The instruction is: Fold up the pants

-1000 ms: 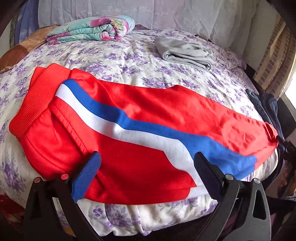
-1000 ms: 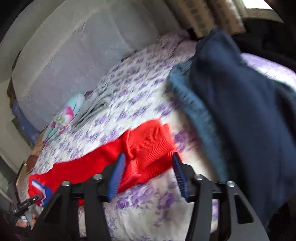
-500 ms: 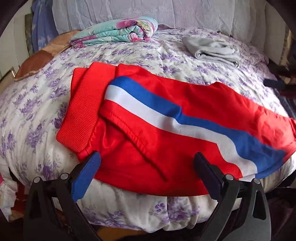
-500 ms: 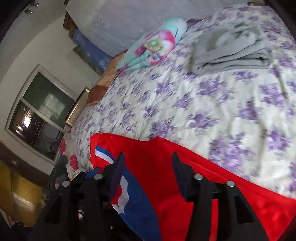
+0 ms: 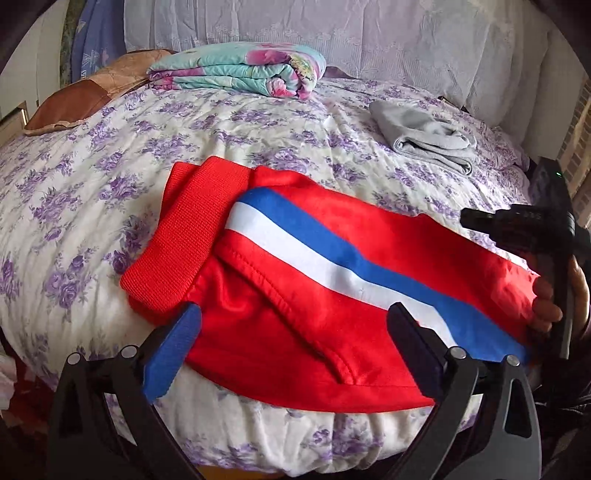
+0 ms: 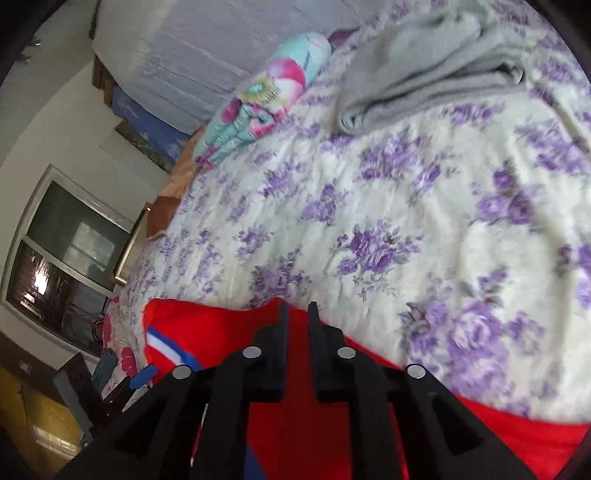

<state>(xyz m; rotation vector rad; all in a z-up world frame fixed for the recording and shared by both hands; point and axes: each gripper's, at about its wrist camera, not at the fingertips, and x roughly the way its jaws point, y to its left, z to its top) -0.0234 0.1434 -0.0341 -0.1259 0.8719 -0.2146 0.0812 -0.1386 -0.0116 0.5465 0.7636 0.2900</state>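
- Red fabric fills the near ground: the pants lie flat on the bed's front edge, folded lengthwise, with a blue and white stripe running from the ribbed waistband at the left toward the right end.
- The left gripper hovers just in front of the pants with its fingers spread wide apart, one blue pad at the left near the waistband and one dark pad at the right over the stripe; nothing is between them.
- In the right wrist view, the right gripper sits over the red cloth with its two fingers drawn nearly together, a thin gap showing at the tips; whether cloth is pinched in that gap cannot be told.
- From the left wrist view the right gripper appears at the far right end of the pants, with the person's hand touching the fabric there.
- The bedspread, cream with purple flowers, carries the pants and stretches back behind them.
- Farther back on the right lies a folded grey garment, well apart from the pants.
- At the head of the bed rests a folded turquoise and pink floral blanket, with a brown pillow to its left.
- A pale lace cover drapes the headboard behind everything.
- The right wrist view also shows a window in the wall at the left.
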